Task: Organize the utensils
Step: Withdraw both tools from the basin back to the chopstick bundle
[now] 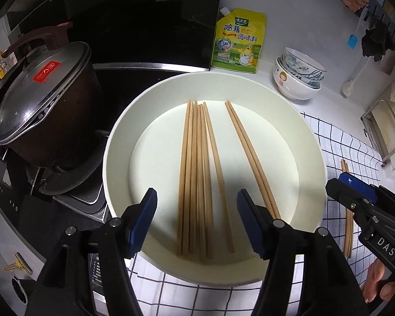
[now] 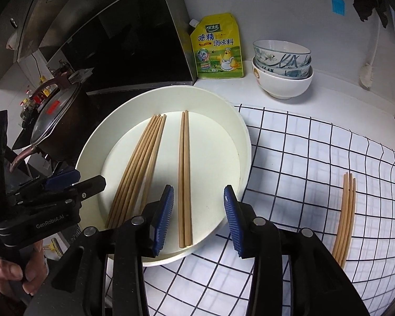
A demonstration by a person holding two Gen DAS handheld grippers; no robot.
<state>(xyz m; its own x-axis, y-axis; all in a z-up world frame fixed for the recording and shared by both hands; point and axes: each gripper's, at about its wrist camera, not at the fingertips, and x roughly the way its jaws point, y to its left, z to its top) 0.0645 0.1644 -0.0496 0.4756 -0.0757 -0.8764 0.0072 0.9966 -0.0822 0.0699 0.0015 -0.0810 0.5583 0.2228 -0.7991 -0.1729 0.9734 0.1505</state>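
A round white plate (image 1: pixel 118 131) (image 2: pixel 245 142) sits partly on a checked cloth. On it lie a bundle of several wooden chopsticks (image 1: pixel 194 171) (image 2: pixel 137 171) and, apart to the right, a separate pair (image 1: pixel 250 152) (image 2: pixel 184 171). My left gripper (image 1: pixel 197 210) hangs open above the near end of the bundle, its pads clear of the sticks. My right gripper (image 2: pixel 197 197) is open above the pair's near end, which shows between its blue pads without touching them. A few more chopsticks (image 2: pixel 346 210) (image 1: pixel 346 226) lie on the cloth to the right.
A lidded brown pot (image 1: pixel 42 100) stands on the stove left of the plate. Behind the plate are a yellow seasoning pouch (image 1: pixel 238 42) and stacked bowls (image 1: pixel 299 76). The checked cloth (image 2: pixel 302 158) covers the counter to the right. A metal rack (image 1: pixel 381 131) is at far right.
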